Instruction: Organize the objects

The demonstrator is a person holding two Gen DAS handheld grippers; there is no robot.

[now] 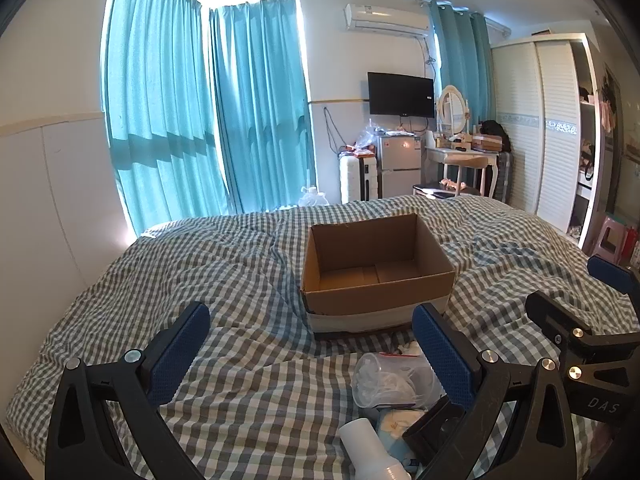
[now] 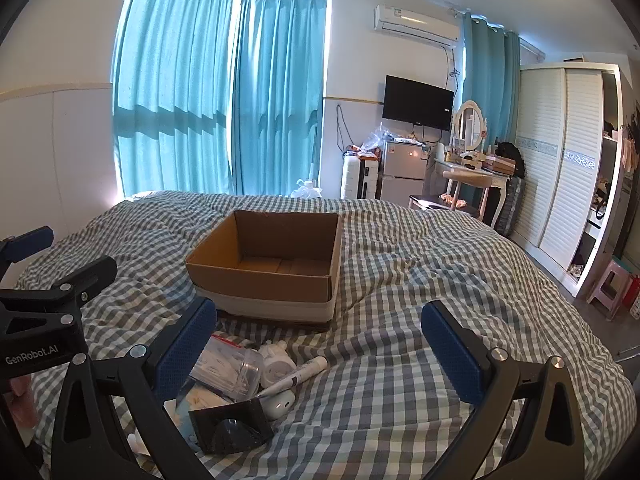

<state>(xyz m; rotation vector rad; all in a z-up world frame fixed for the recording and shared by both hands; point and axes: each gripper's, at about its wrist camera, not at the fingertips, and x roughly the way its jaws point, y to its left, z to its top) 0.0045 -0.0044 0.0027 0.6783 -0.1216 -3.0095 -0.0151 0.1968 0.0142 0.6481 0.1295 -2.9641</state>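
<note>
An open, empty cardboard box (image 1: 376,268) stands on the checked bedspread (image 1: 240,264); it also shows in the right wrist view (image 2: 268,268). In front of it lies a small pile: a clear plastic cup (image 2: 236,372), a white pen (image 2: 296,380), a white earbud case (image 2: 280,404), a black box (image 2: 228,424) and a white tube (image 1: 364,444). My left gripper (image 1: 312,352) is open and empty above the bed, left of the pile. My right gripper (image 2: 320,352) is open and empty above the pile's right side.
Turquoise curtains (image 1: 208,112) cover the windows behind the bed. A small fridge (image 1: 400,164), a suitcase (image 1: 356,178), a dressing table (image 1: 464,152) and a white wardrobe (image 1: 540,128) stand beyond the bed's far edge. A pink stool (image 2: 608,284) is at the right.
</note>
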